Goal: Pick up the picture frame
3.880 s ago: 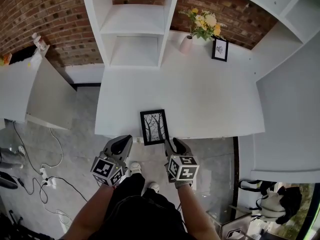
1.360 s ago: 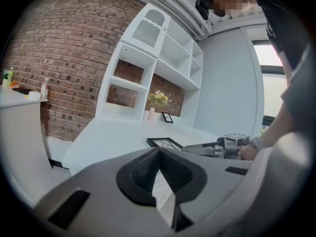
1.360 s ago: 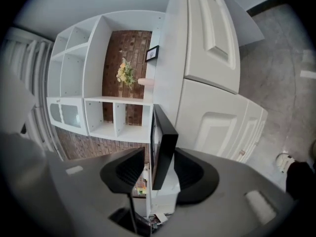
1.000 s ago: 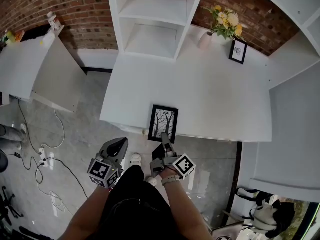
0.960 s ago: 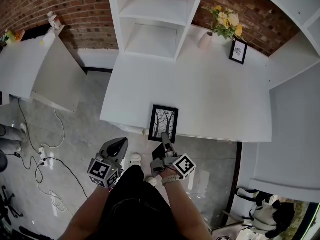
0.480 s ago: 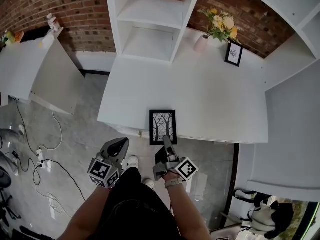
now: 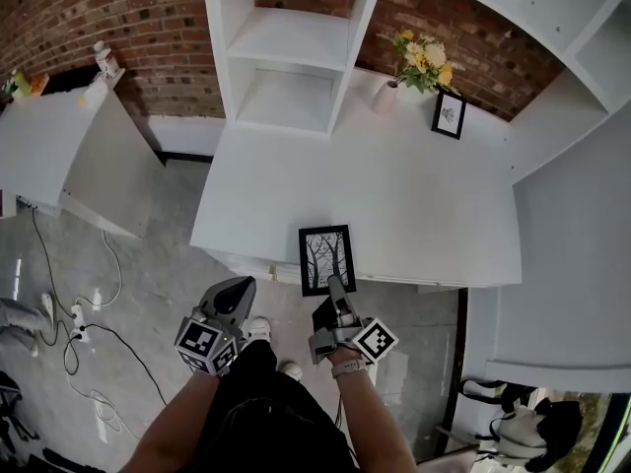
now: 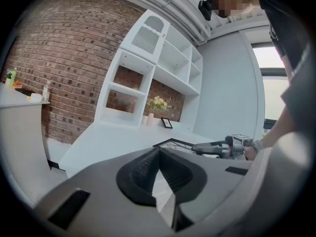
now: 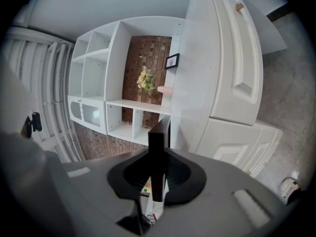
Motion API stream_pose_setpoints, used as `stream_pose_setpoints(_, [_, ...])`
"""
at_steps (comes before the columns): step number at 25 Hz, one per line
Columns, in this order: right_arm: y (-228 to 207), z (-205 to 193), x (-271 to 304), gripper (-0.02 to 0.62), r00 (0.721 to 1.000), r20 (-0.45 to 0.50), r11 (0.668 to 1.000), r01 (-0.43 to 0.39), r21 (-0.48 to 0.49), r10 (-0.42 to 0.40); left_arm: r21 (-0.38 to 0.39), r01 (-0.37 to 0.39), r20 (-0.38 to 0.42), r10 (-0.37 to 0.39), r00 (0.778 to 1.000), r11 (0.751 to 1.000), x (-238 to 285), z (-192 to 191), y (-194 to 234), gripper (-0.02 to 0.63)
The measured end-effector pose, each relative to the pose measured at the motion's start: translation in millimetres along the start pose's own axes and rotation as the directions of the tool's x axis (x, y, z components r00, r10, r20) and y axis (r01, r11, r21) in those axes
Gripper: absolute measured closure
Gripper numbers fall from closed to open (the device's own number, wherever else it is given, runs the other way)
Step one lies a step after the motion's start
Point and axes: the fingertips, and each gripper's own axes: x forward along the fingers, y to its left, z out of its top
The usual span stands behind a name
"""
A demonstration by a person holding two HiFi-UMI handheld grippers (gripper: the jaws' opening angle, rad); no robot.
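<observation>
Picture frame (image 7: 326, 258) sits at the near edge of the white worktop (image 7: 414, 205), its near end pinched in the right claw (image 7: 336, 286), whose jaws have just been closing on it. The left claw (image 7: 237, 289) hangs beside it, closed and empty.

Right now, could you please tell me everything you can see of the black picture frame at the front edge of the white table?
The black rectangular picture frame holds a black-and-white print of bare trees. It lies face up at the front edge of the white table, its near end overhanging slightly. The right gripper has its jaws, which have just been closing, clamped on that near edge, seen thin and dark between them in the right gripper view. Nothing else touches it.
</observation>
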Motion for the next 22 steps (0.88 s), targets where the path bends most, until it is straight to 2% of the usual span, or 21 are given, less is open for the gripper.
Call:
stream_pose_setpoints(11, [32,13,-11,0.543,0.999,0.006,0.998,-0.049,-0.045,0.050,0.019,-0.008,0.066,0.007,0.998,1.000,-10,24,-6,0.600])
stream_pose_setpoints(17, [56,21,-19,0.543,0.995,0.013,0.995,-0.096,-0.039,0.097,0.021,-0.021,0.116,0.019,0.993,1.000,-16,40,-13,0.600])
stream_pose_setpoints(22, [66,25,-29,0.543,0.994,0.025,0.994,-0.104,-0.027,0.104,0.028,-0.028,0.141,0.024,0.990,0.999,-24,46,-22,0.600])
